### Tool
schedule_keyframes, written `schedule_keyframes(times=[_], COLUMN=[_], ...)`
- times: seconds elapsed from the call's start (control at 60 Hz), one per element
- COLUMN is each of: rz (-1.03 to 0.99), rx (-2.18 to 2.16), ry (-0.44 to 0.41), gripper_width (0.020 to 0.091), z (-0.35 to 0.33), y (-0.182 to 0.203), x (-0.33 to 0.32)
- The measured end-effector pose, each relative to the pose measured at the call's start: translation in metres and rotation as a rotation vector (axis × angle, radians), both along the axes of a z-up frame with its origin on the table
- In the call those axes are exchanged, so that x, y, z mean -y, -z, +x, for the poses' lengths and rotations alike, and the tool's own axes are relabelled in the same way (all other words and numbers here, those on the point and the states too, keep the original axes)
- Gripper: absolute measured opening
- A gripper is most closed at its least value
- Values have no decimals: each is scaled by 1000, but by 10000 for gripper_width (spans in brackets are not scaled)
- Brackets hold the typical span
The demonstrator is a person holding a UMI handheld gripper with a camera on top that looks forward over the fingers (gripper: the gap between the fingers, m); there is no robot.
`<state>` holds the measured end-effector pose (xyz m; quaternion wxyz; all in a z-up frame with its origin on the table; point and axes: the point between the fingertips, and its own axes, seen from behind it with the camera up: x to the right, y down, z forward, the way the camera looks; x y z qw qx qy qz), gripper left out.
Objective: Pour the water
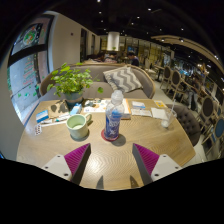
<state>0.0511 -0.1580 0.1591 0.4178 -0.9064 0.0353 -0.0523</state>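
Observation:
A clear plastic water bottle (114, 115) with a blue label and white cap stands upright on a small red coaster near the middle of the wooden table (130, 155). To its left sits a pale green cup (77, 126). My gripper (112, 178) hangs over the table's near part, open, with nothing between its magenta pads (76, 158). The bottle stands beyond the fingers, well apart from them.
A leafy potted plant (70, 82) stands behind the cup. Books and papers (146, 107) lie at the table's far side, with a small white cup (168, 119) to the right. A sofa with a cushion (122, 78) is beyond; chairs stand to the right.

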Motion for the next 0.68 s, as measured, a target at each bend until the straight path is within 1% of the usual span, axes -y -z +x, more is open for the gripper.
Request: schedule_keyframes(times=[0.133, 0.25, 0.4, 0.683], rz=[-6, 12, 31, 85], rx=[-13, -7, 13, 0], ry=[30, 41, 43, 10], gripper_width=[853, 852, 854, 854], z=[-15, -22, -24, -23], y=[-21, -38, -53, -71], x=[44, 64, 73, 74])
